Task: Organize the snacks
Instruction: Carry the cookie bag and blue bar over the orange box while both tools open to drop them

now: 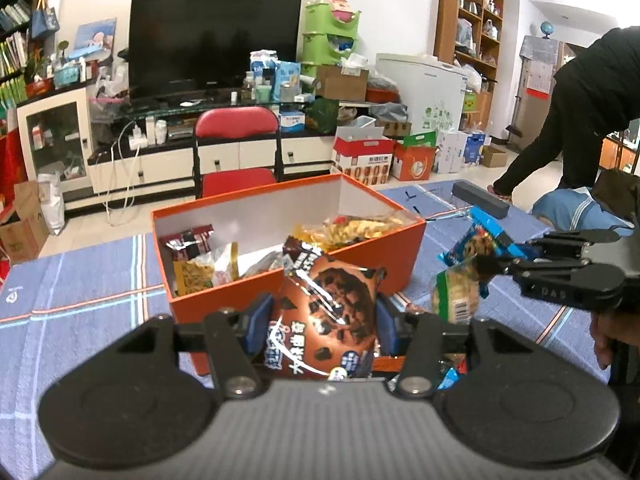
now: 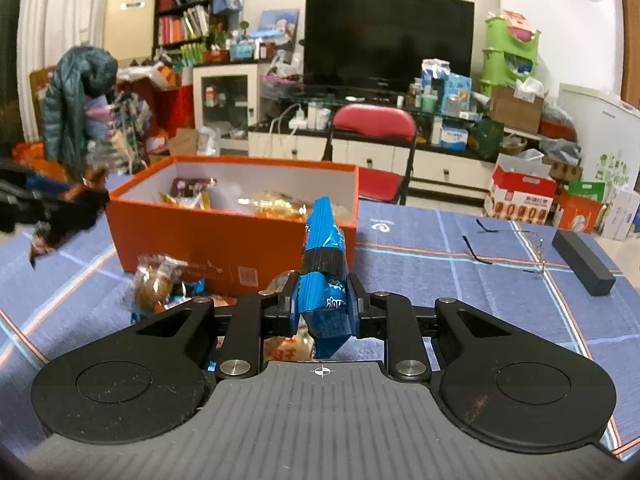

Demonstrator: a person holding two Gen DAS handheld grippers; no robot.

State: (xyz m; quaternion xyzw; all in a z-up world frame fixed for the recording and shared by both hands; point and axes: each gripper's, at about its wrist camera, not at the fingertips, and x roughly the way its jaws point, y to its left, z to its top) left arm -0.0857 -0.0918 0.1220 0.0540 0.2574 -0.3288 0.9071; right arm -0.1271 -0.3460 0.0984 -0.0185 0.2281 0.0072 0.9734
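From my left wrist view, my left claw (image 1: pixel 323 322) is clamped on a brown chocolate cookie packet (image 1: pixel 326 312), its blue pads pressing both sides of the wrapper. The packet stands upright just in front of the orange box (image 1: pixel 360 258), which sits open on the blue plaid cloth covering the desk (image 1: pixel 80 300). Inside the box lie a dark red packet (image 1: pixel 190 242), a yellow-green snack bag (image 1: pixel 200 272) and a clear bag of yellow chips (image 1: pixel 360 230). To the right, my right claw (image 1: pixel 494 266) reaches in from the side, pinching a blue snack packet (image 1: pixel 476 242) above a green-edged packet (image 1: pixel 456 294); I cannot tell whether the two packets touch. A dark grey bar (image 1: pixel 480 199) lies on the cloth beyond them.

From my right wrist view, my right claw (image 2: pixel 323 306) is closed on the blue snack packet (image 2: pixel 324 276), which stands edge-on between the fingers, its top reaching up in front of the near wall of the orange box (image 2: pixel 224 236). A round cookie in clear wrap (image 2: pixel 154 284) lies on the cloth against the box's near wall, with more wrappers under my claw. At the left edge, my left claw (image 2: pixel 86 196) shows blurred, holding something brown that I cannot make out clearly. The dark grey bar (image 2: pixel 582 262) lies on the desk (image 2: pixel 460 264) far to the right, well apart from the box.
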